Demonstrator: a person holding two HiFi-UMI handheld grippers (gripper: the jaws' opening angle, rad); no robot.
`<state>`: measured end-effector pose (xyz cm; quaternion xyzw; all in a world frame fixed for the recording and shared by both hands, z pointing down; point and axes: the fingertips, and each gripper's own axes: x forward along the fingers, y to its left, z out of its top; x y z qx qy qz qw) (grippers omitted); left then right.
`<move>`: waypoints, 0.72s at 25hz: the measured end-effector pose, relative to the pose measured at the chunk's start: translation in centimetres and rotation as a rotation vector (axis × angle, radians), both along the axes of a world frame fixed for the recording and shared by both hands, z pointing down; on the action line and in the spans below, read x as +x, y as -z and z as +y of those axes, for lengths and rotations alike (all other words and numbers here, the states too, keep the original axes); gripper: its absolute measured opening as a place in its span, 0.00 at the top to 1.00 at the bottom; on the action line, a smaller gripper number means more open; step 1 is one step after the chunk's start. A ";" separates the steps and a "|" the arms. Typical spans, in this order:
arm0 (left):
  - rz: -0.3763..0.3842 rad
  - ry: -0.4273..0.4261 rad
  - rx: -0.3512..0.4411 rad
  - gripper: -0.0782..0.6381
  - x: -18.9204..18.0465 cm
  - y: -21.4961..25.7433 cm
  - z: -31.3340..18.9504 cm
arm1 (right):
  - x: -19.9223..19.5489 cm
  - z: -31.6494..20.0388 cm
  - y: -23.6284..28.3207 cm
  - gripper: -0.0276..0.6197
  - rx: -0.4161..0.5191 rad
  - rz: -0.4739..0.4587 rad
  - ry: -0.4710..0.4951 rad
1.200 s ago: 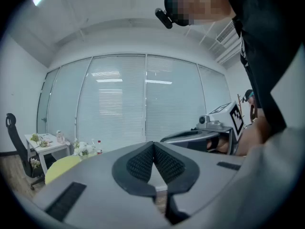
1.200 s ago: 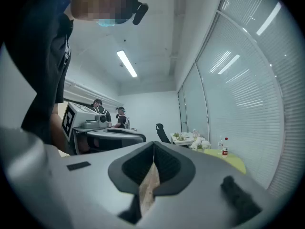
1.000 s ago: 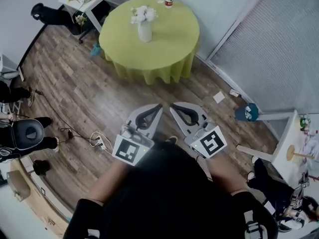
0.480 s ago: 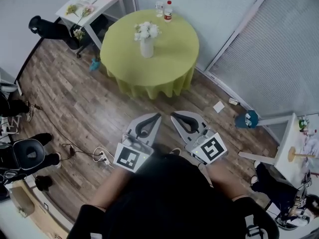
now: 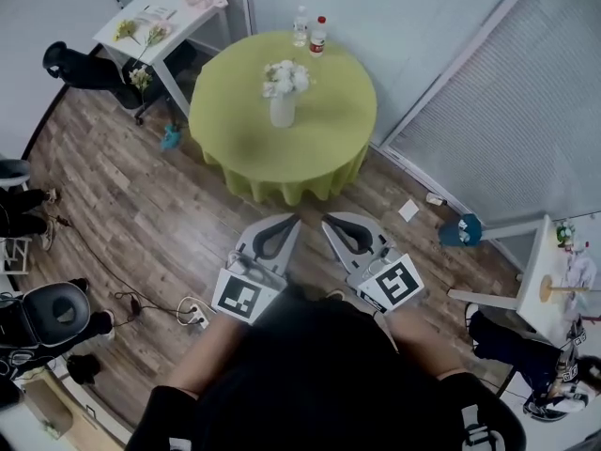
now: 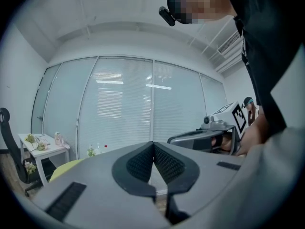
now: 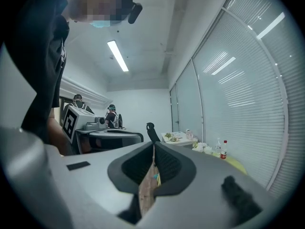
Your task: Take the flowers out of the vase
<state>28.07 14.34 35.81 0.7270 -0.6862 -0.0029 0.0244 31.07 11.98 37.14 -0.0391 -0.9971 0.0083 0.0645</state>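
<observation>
Head view: white flowers [image 5: 285, 78] in the vase [image 5: 283, 111] on the green table [image 5: 324, 153] at 12 o'clock, well apart from left gripper [image 5: 292, 220] and right gripper [image 5: 328, 222]; left gripper view: jaws together, empty; right gripper view: tips meet, nothing held, flowers at 3 o'clock.

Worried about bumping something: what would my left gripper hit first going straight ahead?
The left gripper would probably meet the glass wall with blinds; the green table sits lower and left, though depth is unclear.
</observation>
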 end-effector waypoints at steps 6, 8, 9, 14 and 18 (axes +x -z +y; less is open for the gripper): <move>0.013 -0.022 0.015 0.87 -4.4 0.1 0.5 | -4.2 0.4 -0.1 0.93 0.020 0.010 -0.030; 0.014 -0.030 0.020 0.87 -5.8 0.1 0.7 | -5.5 0.7 -0.2 0.93 0.021 0.009 -0.038; 0.013 -0.035 0.022 0.87 -6.4 0.1 0.9 | -6.1 0.9 -0.2 0.93 0.020 0.009 -0.043; 0.010 -0.042 0.021 0.87 -9.0 -0.1 1.8 | -8.6 1.5 -0.3 0.93 0.026 0.012 -0.056; 0.027 -0.026 0.029 0.87 -10.6 -0.1 2.1 | -9.8 1.6 -0.4 0.93 0.029 0.018 -0.053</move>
